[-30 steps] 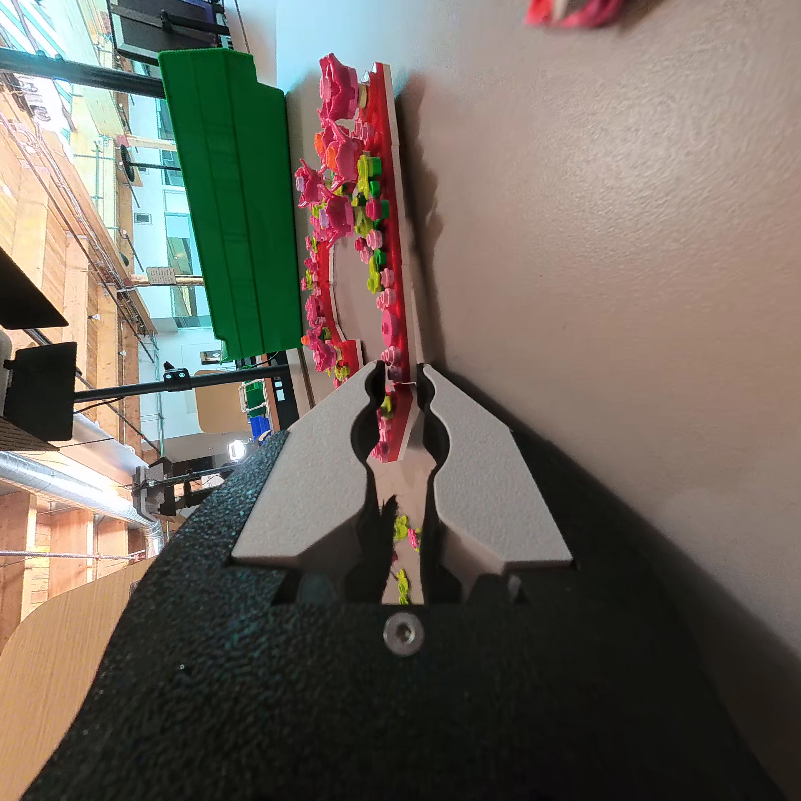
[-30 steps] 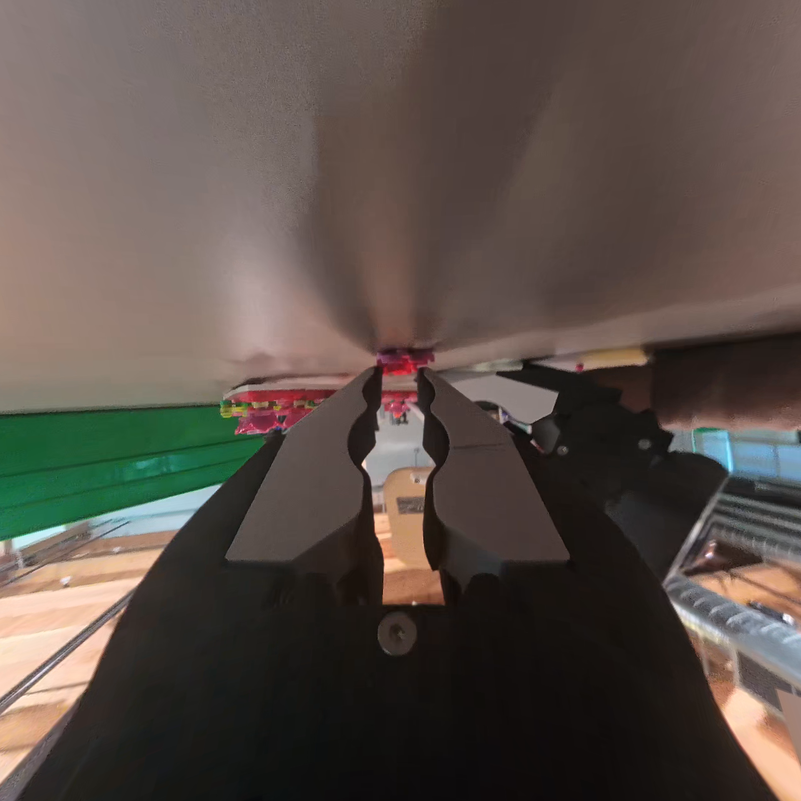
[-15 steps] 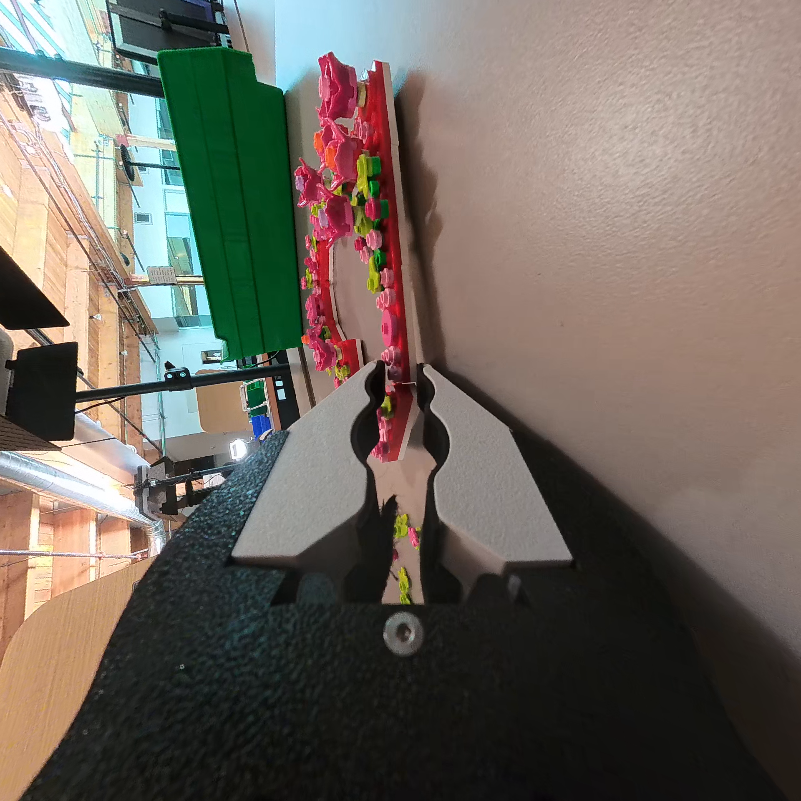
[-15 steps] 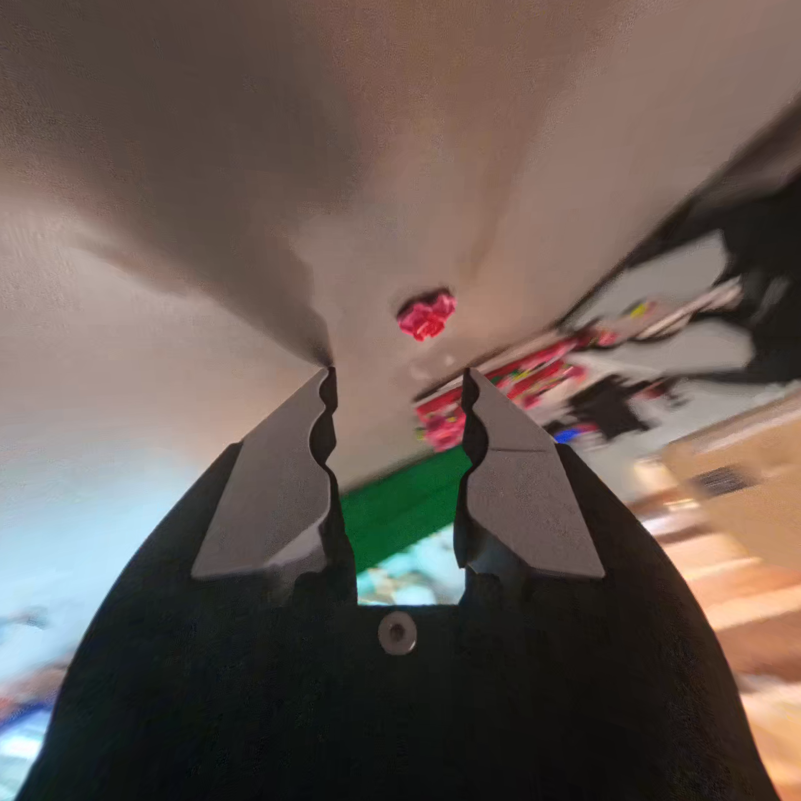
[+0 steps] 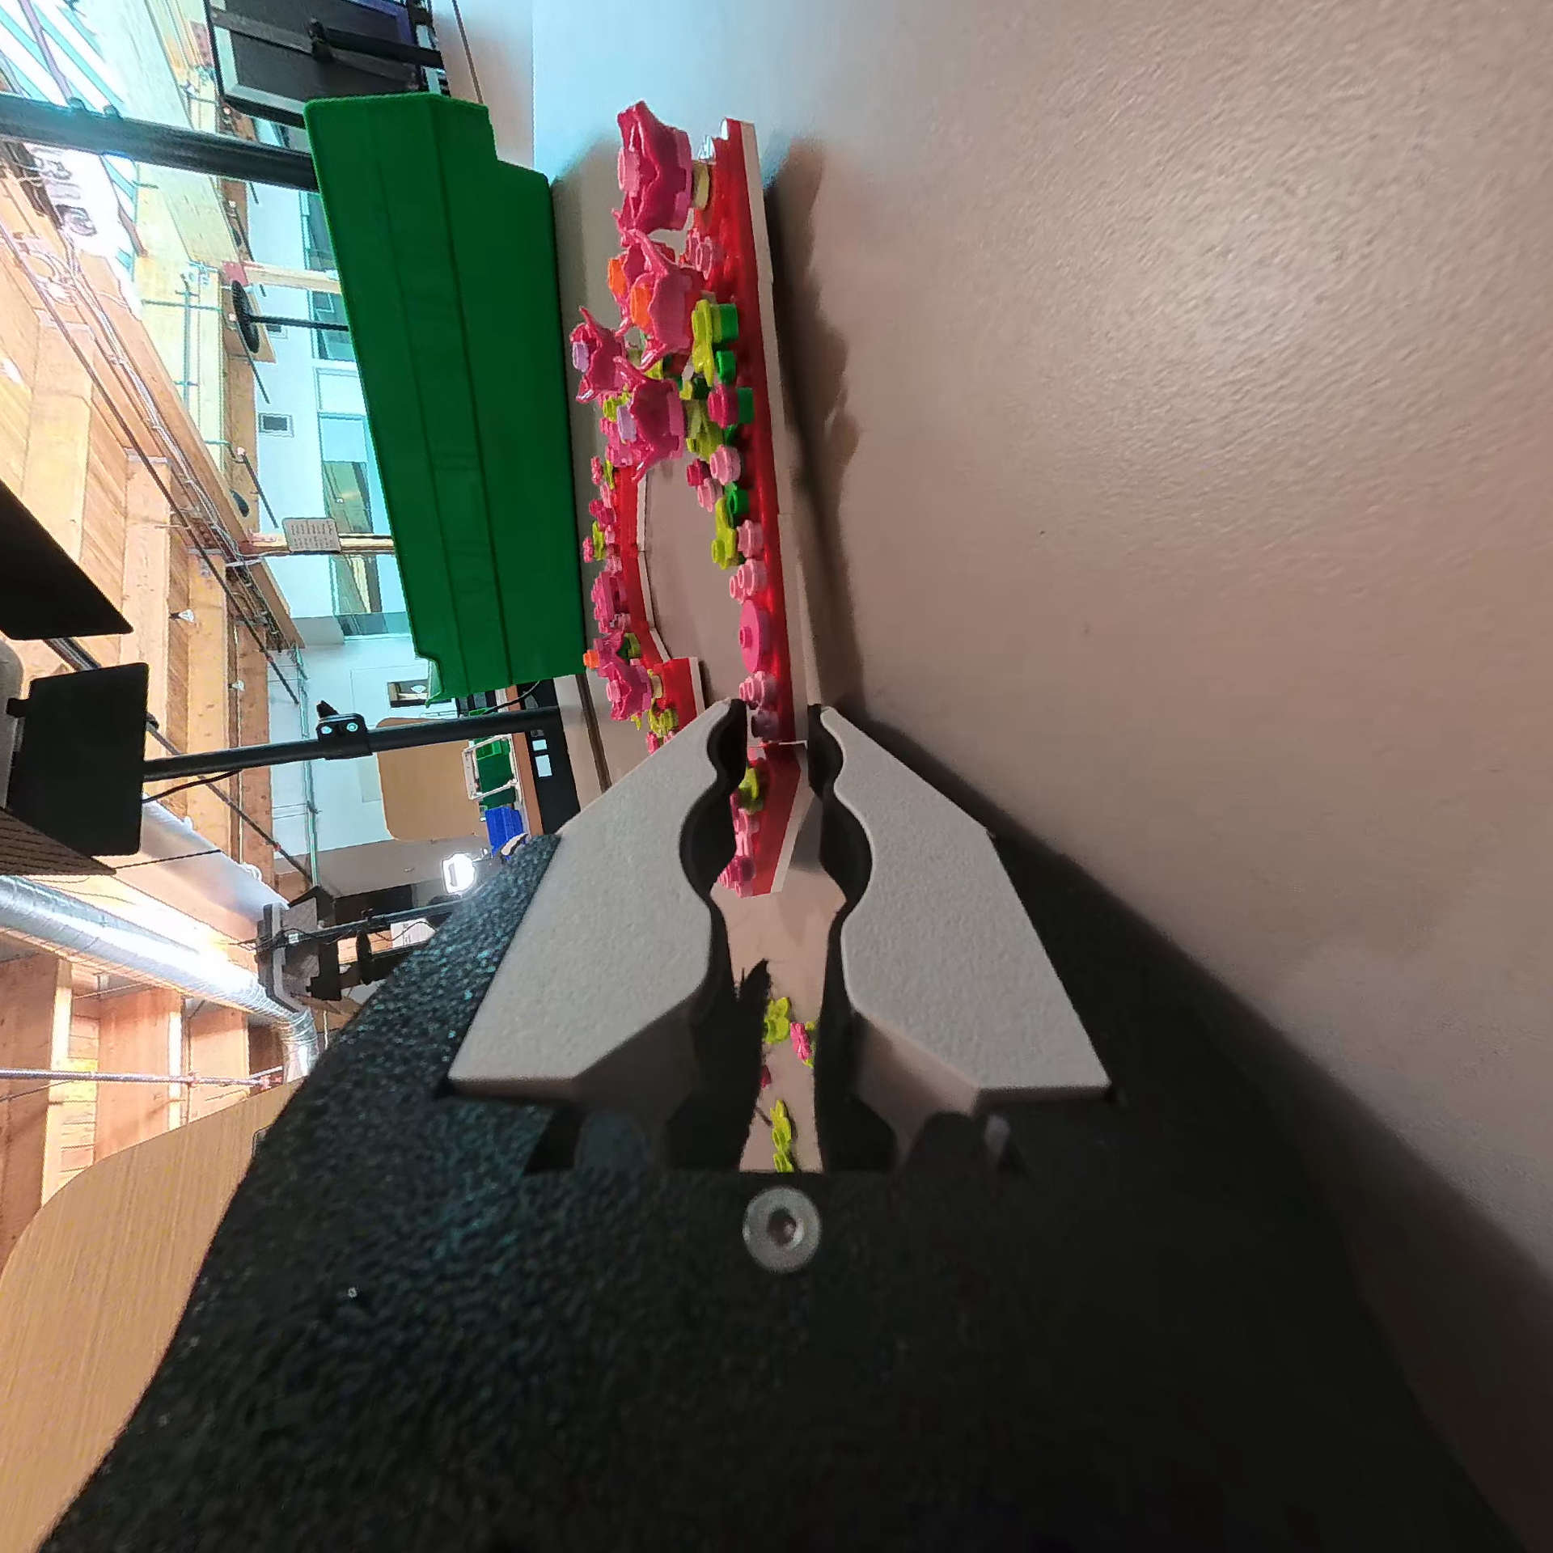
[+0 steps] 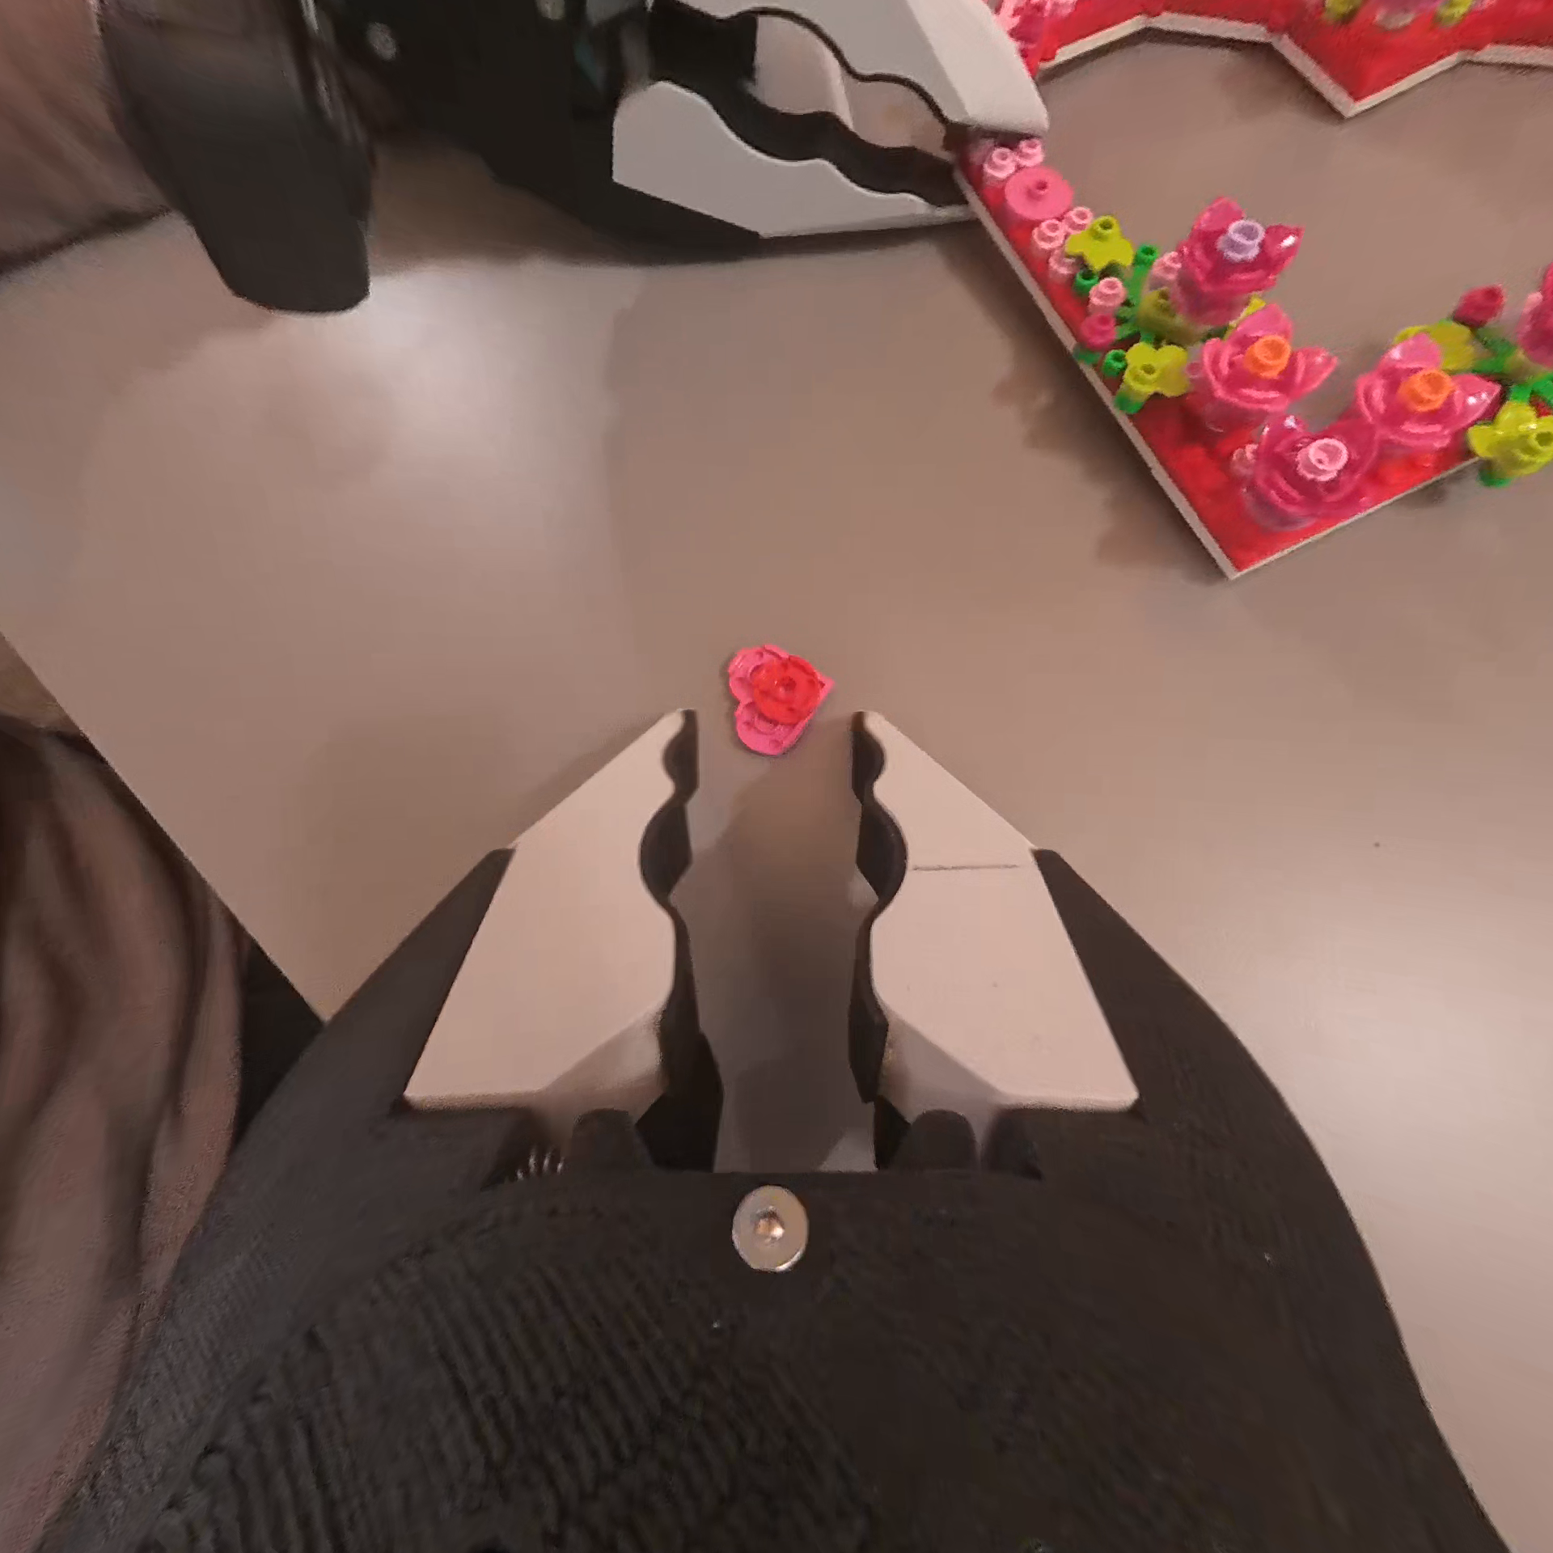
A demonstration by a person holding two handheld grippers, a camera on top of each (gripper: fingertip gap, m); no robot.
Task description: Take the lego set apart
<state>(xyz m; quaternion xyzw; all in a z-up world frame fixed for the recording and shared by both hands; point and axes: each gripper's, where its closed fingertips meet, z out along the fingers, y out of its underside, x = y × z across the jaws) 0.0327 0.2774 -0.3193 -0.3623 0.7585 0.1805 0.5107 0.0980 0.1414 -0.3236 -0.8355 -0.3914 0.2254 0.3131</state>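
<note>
The lego set (image 5: pixel 760 471) is a red, white-edged frame with pink roses and green leaves, lying on the grey table. My left gripper (image 5: pixel 775 714) is shut on the frame's near end. In the right wrist view the frame (image 6: pixel 1260 403) lies at the upper right with the left gripper (image 6: pixel 941 143) clamped on its corner. A loose pink and red rose piece (image 6: pixel 777 697) lies on the table just beyond the fingertips of my right gripper (image 6: pixel 773 723), which is open and empty.
A green bin (image 5: pixel 454 378) stands behind the lego set. Small loose green and pink pieces (image 5: pixel 786 1029) lie on the table under the left gripper. A person's sleeve (image 6: pixel 101 1008) is at the left edge of the right wrist view. Tip to tip, the grippers are about 15 cm apart.
My right gripper opened, let go of the rose piece onto the table, and swung round so it now looks down at it. The left gripper has not moved.
</note>
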